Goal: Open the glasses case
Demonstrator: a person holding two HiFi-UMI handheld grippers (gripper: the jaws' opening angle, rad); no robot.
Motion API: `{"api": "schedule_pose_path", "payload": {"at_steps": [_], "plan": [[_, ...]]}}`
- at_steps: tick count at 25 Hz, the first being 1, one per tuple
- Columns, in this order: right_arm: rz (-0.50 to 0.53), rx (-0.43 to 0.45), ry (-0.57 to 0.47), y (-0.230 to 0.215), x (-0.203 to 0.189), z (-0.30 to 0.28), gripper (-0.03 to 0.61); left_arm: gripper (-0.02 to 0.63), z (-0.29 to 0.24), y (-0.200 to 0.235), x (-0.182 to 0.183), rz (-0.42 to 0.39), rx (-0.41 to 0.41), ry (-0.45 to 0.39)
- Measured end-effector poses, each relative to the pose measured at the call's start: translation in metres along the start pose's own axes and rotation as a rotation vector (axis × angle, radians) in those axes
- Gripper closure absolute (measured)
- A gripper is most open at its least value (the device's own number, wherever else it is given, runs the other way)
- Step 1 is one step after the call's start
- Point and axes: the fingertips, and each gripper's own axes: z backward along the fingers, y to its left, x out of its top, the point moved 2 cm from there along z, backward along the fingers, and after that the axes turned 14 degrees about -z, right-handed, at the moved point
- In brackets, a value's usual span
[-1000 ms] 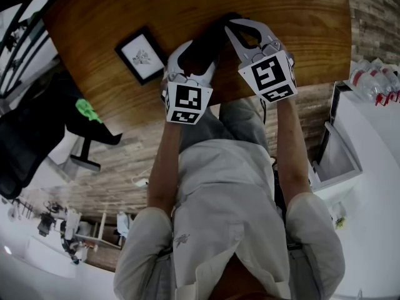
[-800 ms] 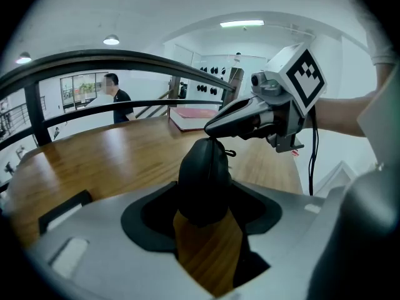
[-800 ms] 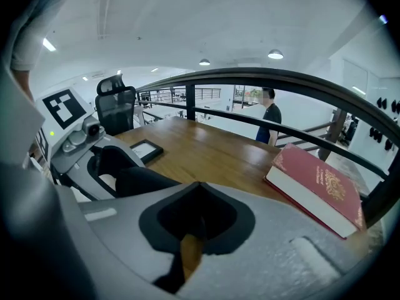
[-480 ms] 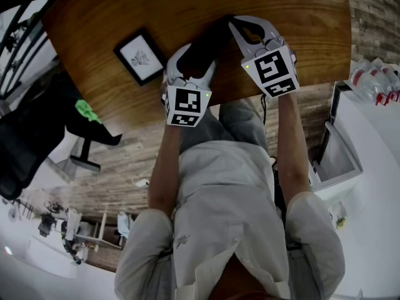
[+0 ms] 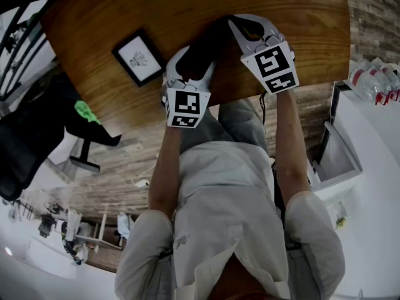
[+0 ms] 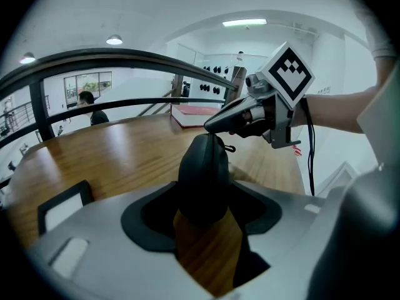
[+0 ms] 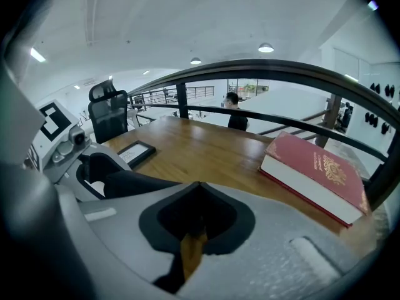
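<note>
A black, rounded soft glasses case [image 5: 203, 47] lies on the brown wooden table [image 5: 94, 17], close to the edge nearest the person. The left tongs [image 6: 205, 204] grasp the near end of the glasses case, one pad on each side of it. The right tongs [image 5: 232, 22] are clenched, their joined tips touching the far end of the glasses case by its small zipper pull; whether they pinch the pull I cannot tell. A small black-framed picture frame [image 5: 140, 57] lies to the left of the glasses case, well apart, and a thick red hardback book [image 7: 312, 174] lies beyond it to the right.
</note>
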Motion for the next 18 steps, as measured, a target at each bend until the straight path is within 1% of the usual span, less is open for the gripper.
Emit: {"api": "schedule_pose_path", "payload": {"at_steps": [14,16,18], "plan": [[-0.175,-0.013,0.037,-0.015,-0.007,-0.007,0.574,0.334,-0.003,-0.006,-0.009,0.002,0.011,0.004],[-0.162,-0.033,0.016,-0.014,-0.005,-0.007,0.572,0.334,-0.004,-0.006,-0.013,0.019,0.003,0.008],[-0.107,-0.06,-0.02,-0.009,-0.003,-0.004,0.561,0.332,-0.005,-0.007,-0.016,0.02,-0.003,0.017]]}}
